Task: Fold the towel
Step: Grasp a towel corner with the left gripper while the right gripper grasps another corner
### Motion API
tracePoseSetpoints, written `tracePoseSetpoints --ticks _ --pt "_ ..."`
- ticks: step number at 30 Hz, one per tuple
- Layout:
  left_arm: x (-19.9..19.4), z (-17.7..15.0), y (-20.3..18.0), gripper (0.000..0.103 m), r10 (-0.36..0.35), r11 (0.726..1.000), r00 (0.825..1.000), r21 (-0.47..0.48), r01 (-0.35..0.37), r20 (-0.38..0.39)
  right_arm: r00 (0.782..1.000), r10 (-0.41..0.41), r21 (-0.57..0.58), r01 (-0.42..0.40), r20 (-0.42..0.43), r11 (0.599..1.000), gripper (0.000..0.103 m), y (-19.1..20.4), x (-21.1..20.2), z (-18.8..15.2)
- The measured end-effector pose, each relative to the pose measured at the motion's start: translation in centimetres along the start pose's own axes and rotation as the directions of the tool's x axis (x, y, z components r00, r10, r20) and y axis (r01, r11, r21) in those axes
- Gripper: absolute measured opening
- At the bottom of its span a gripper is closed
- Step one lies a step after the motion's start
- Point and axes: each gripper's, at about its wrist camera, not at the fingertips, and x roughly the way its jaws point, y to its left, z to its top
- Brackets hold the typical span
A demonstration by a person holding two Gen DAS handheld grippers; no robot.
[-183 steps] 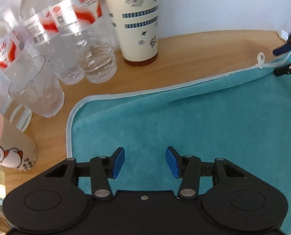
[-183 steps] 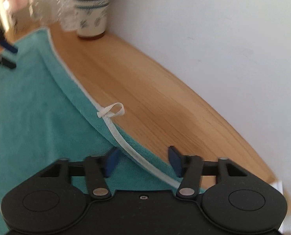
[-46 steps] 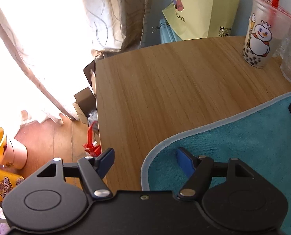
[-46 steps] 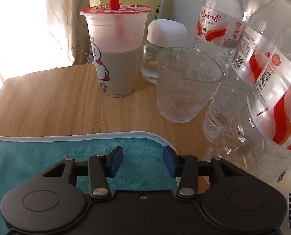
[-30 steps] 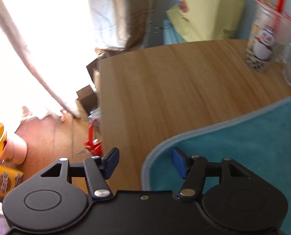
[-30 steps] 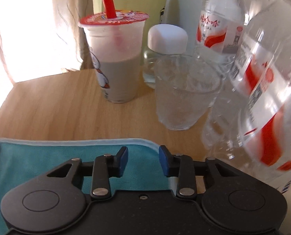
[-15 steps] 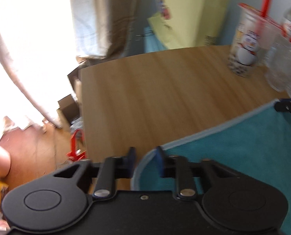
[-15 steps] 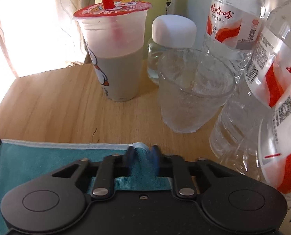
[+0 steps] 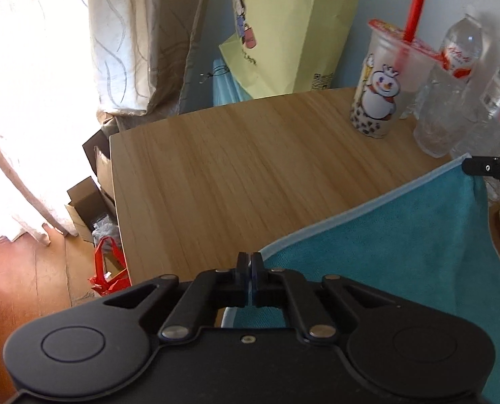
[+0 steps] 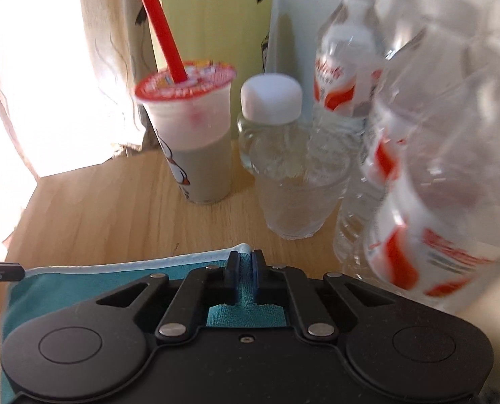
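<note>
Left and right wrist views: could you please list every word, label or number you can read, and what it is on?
"D": white letter, cut off at the picture's edge, on the right claw.
Water bottle, red label: script too blurred to read.
Milk tea cup, lid print: blurred.
Yellow bag, code and small print: too small.

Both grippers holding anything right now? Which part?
Yes. Left gripper and right gripper are each shut on a white-trimmed corner of the teal towel.
</note>
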Motion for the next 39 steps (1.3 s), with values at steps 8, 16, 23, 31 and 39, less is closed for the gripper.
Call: tracePoseSetpoints --ticks 8,16,23,31,39 --pt "-3.4 -1.1 -0.1 0.001 -0.045 0.999 0.998 0.013 0.044 0.044 0.998 -0.041 -0.004 0.041 0.055 0.999 0.007 0.9 -5.6 -1.4" --pt "-7.4 -3.5 -1.2 0.001 -0.111 0.993 0.991 0.047 0.108 0.077 0.991 -0.085 0.026 0.083 0.105 0.996 0.007 1.2 -11.4 -3.9" --pt "-10.4 -6.6 -3.0 0.001 -0.18 0.981 0.981 0.093 0.173 0.074 0.982 -0.122 0.065 0.114 0.144 0.991 0.007 1.3 -16.5 -7.6" --pt "-14.8 -10.3 -5.9 0.001 -0.299 0.944 0.953 0.16 0.288 0.05 0.967 -0.196 0.113 0.179 0.162 0.977 0.007 1.3 -22.5 -12.9" --pt "-18.5 -15.0 -9.5 0.001 -0.382 0.891 0.924 0.259 0.373 -0.019 0.957 -0.256 0.177 0.231 0.136 0.957 0.007 1.2 -26.7 -18.3"
